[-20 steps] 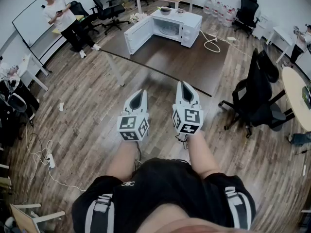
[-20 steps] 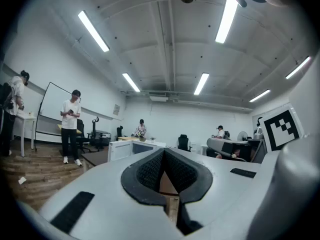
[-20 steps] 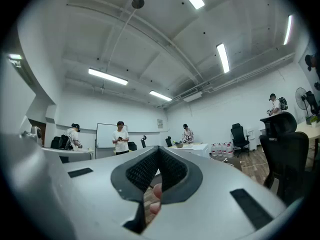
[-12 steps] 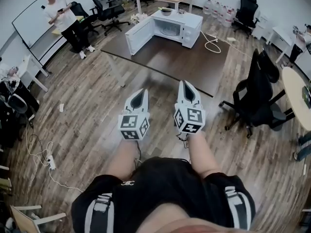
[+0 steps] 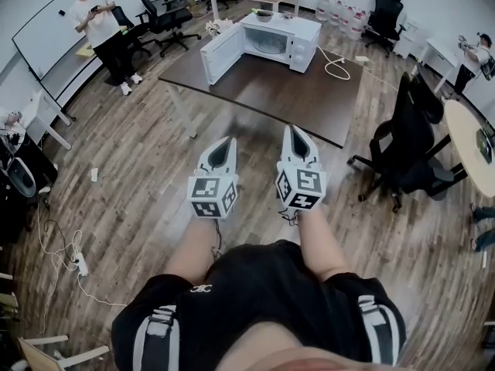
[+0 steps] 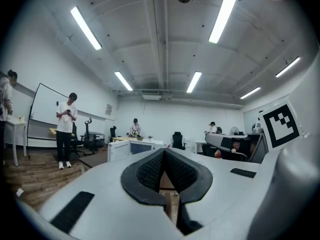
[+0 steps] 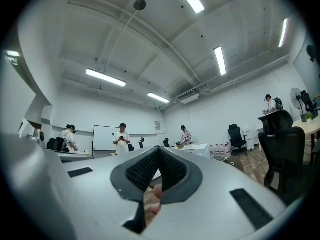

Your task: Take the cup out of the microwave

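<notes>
- The left gripper [image 5: 226, 141] and the right gripper [image 5: 292, 131] are held out in front of the person, side by side, over the wooden floor [image 5: 131, 168]. They are well apart from the worktop [image 5: 294, 99]
- Both pairs of jaws are pressed together with nothing in them. There is nothing to grab out here, so that makes sense
- The microwave [image 5: 271, 41] sits at the far edge of the dark worktop. Its door [image 5: 219, 52] hangs wide open toward the left edge, so the way in is free
- The cup should be inside the microwave, but the inside looks too small here to pick it out
- A bowl [image 5: 264, 14] rests on top of the microwave, and a white cable [image 5: 334, 68] lies near the right edge of the worktop
- I think this is the walk-up step, with the task hardly begun. One pair of jaws will need to spread before it goes in for the cup
</notes>
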Demonstrator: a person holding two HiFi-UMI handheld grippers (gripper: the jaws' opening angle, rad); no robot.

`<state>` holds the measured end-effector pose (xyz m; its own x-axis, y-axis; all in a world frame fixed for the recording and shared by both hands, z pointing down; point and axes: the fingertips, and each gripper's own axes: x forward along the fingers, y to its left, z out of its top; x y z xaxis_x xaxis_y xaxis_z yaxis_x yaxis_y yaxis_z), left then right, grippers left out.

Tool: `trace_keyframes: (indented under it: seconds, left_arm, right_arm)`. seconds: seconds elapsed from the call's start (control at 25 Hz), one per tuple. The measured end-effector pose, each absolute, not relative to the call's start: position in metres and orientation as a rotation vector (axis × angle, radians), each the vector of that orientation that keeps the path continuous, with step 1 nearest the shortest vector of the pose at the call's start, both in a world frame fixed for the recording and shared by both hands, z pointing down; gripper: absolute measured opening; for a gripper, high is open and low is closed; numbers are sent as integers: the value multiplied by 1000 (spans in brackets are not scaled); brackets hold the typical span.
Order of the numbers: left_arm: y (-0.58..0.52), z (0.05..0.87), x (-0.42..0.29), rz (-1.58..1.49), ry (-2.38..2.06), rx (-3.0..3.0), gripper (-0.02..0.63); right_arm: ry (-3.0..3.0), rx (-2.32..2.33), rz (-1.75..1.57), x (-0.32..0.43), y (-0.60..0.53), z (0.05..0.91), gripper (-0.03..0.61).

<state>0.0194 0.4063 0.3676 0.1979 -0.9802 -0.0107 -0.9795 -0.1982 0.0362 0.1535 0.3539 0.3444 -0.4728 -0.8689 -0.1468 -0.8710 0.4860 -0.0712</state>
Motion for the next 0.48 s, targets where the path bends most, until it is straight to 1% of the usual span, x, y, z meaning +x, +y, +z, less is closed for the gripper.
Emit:
trace_keyframes:
  seconds: [0.24,0.48]
  left_arm:
    - [396,371,5,-61,-1963,2425,-8]
    - [350,382,-4,-47,-1966,2435,-8]
  right_arm:
    - [2555,-1530,38,141,345,347,-2]
    - [2548,-1527,49,133,296,358,-2]
